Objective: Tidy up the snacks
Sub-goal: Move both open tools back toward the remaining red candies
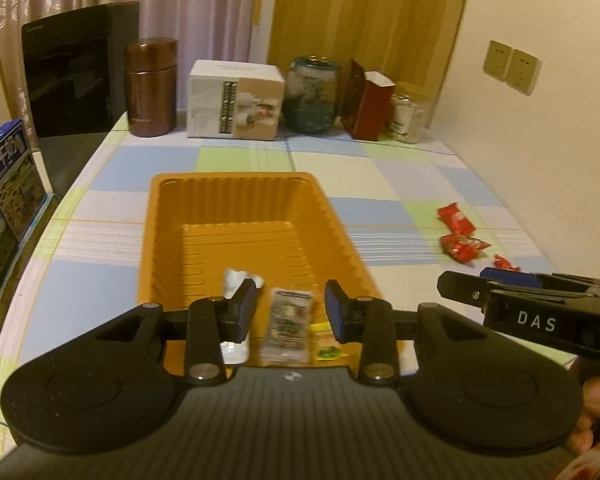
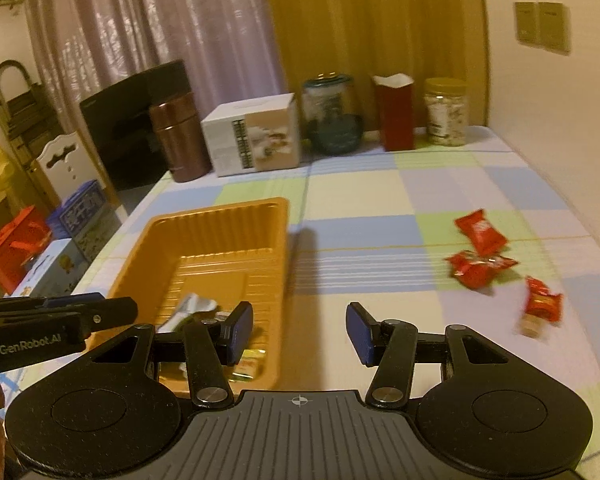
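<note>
An orange plastic tray (image 1: 168, 216) lies on the checked tablecloth. At its near end rest a white packet (image 1: 233, 280), a silvery brown packet (image 1: 290, 322) and a yellow-green packet (image 1: 327, 347). My left gripper (image 1: 291, 309) hovers over that end, open, its pads clear of the silvery packet seen between them. My right gripper (image 2: 300, 332) is open and empty, above the cloth just right of the tray (image 2: 204, 232). Three red wrapped snacks (image 2: 480, 232) (image 2: 476, 268) (image 2: 542, 304) lie loose on the table further right. In the left wrist view the right gripper (image 1: 466, 280) shows side-on near a red snack (image 1: 462, 246).
Along the table's back edge stand a brown canister (image 1: 151, 88), a white box (image 1: 232, 100), a glass jar (image 1: 312, 96), a dark red box (image 1: 368, 104) and a plastic jar (image 1: 406, 118). Cartons (image 1: 8, 184) stand off the left edge. A wall bounds the right side.
</note>
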Tool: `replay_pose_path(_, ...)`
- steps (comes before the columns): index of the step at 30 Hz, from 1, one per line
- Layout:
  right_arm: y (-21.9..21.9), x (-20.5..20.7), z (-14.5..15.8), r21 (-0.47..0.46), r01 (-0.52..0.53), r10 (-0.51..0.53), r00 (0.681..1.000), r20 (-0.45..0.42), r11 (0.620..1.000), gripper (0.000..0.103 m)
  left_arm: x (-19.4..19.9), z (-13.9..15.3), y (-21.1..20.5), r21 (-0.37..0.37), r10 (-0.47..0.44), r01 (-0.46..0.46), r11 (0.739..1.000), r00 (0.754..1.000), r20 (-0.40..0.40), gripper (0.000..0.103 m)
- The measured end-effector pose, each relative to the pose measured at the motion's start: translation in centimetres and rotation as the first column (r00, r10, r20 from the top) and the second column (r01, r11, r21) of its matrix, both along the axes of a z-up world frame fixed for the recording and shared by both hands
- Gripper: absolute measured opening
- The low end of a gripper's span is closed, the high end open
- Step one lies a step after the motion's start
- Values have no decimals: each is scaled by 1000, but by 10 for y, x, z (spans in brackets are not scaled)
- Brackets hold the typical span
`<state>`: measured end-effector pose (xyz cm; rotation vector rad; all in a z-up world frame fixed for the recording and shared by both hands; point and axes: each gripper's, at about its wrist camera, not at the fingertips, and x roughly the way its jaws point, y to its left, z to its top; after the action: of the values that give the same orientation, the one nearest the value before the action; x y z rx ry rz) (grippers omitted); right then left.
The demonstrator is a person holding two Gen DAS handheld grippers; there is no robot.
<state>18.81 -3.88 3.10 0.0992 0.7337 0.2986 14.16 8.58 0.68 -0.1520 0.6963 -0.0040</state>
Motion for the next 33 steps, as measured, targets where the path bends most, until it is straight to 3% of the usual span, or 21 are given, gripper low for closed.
replay_pose_path(11,-51,-24,19,-6,82,-82,996,22,997,52,-6,9,-51,-10,-83,83,996,996,13,39)
replay_pose_path(16,-83,-37,23,-15,137,-137,990,36,990,55,-4,9,-75,-16,-124,124,992,992,13,49)
replay_pose_path(27,-166,-54,11,-51,288,-287,958,18,956,61,14,-5,-127,-22,-228,228,973,974,-5,49)
replay_pose_path(33,-190,-53,3,-57,319,-319,948,6,946,61,28,-15,-148,-24,-269,269,963,963,-13,51)
